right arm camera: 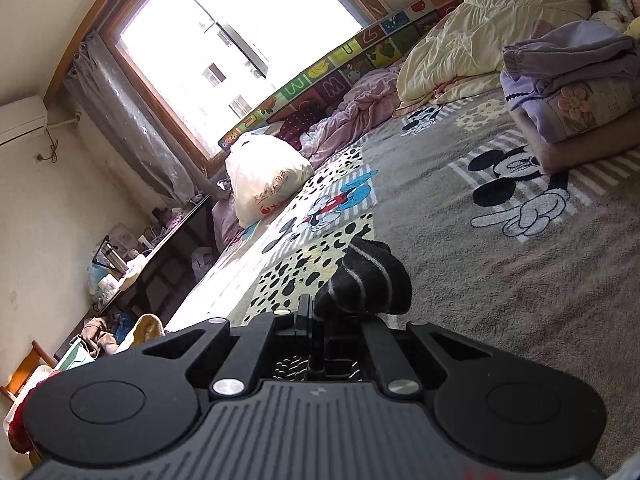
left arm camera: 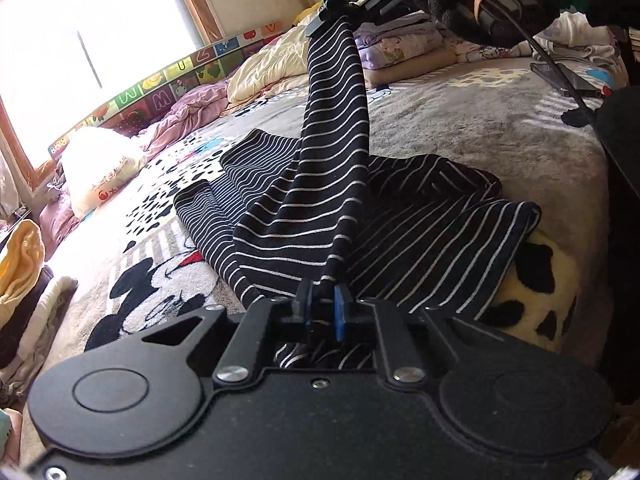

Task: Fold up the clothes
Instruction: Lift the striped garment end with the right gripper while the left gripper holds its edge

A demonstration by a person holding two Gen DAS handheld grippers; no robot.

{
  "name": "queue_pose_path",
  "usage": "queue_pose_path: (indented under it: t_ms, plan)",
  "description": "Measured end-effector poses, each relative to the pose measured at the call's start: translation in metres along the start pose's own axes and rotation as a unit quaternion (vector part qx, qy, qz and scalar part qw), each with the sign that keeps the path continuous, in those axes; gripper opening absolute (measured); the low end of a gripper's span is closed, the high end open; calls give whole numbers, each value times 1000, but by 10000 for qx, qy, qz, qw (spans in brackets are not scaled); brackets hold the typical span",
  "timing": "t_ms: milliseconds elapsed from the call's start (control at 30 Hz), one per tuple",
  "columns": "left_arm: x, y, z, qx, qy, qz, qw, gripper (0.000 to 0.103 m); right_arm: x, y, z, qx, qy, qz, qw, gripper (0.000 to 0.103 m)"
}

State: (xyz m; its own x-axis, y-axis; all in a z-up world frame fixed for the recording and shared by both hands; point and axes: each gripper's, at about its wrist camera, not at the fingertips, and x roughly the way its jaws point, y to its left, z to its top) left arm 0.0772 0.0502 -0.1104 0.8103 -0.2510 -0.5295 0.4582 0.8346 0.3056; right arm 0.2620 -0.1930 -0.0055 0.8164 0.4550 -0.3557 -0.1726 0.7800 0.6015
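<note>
Daylight floods through overexposed window point(right arm camera: 248, 52); strong fisheye bending at edges; foreground slightly soft.

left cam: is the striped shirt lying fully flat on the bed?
No, the right gripper holds one end of the striped shirt up above the bed.

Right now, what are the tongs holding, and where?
Both tongs, left and right, pinch edges of the black white-striped garment, lifting a strip off the bed.

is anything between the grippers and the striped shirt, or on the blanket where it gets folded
Nothing stands between them: the left gripper and right gripper are both shut on the striped shirt. The blanket around it looks bare; the phone and folded bedding lie well off.
</note>
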Motion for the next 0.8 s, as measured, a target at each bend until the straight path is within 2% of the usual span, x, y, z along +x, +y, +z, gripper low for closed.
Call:
queue_pose_path:
  t_ms: [67, 100, 167, 233, 367, 467, 567, 800]
  plan:
    - [-2, 16, -1, -595, -31, -281, 9978, 3, 13, 13, 4, -170, 68, -130, 9997, 7]
    - [-4, 26, -3, -987, -65, -455, 9941, 3, 20, 20, 5, -284, 106, -206, 9993, 7]
    - [-5, 46, -8, -1750, -127, -790, 9813, 3, 38, 34, 6, -509, 218, -335, 9979, 7]
    - [-3, 62, -15, -2261, -140, -1030, 9685, 3, 57, 46, 6, -709, 358, -459, 9958, 7]
    - [2, 78, -22, -2969, -136, -1389, 9446, 3, 95, 69, -1, -1038, 668, -619, 9904, 7]
    - [5, 83, -27, -3318, -105, -1574, 9301, 3, 122, 84, -11, -1290, 905, -722, 9849, 7]
    - [8, 87, -32, -3518, -66, -1688, 9207, 3, 149, 98, -24, -1511, 1177, -830, 9780, 7]
    - [18, 94, -38, -3729, 94, -1847, 9092, 3, 196, 124, -53, -2230, 1633, -1025, 9556, 7]
